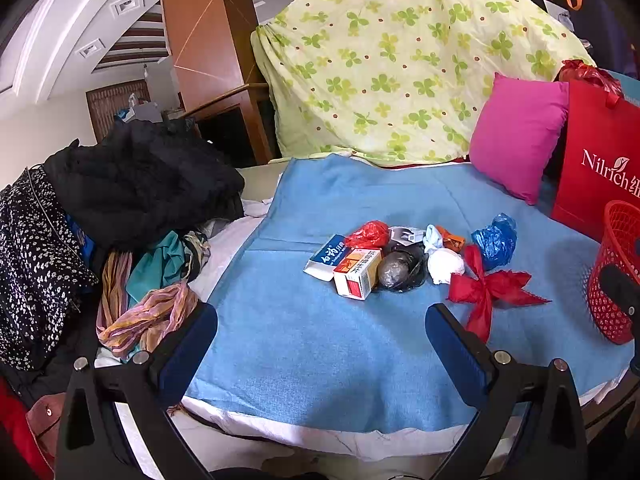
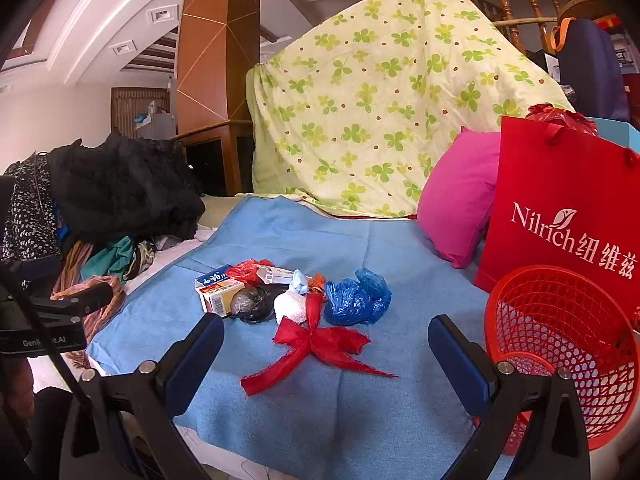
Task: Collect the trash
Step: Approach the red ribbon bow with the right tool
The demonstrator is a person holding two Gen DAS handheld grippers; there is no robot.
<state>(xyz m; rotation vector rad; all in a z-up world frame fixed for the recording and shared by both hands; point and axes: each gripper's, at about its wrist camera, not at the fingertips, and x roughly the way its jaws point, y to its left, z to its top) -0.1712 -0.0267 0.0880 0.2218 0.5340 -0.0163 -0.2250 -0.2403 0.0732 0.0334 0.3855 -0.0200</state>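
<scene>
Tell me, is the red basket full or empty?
Looks empty: the red basket shows only bare mesh inside; the trash pile lies on the blue blanket.

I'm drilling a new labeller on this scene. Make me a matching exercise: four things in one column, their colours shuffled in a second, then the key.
Things:
1. Ribbon bow
2. Crumpled plastic bag behind the bow
3. Cushion leaning by the gift bag
4. Mesh basket beside the right gripper

Colours:
A. Pink
B. Red, with holes all over
C. Blue
D. Red, with pointed tails

Pairs: 1-D, 2-C, 3-A, 4-B
</scene>
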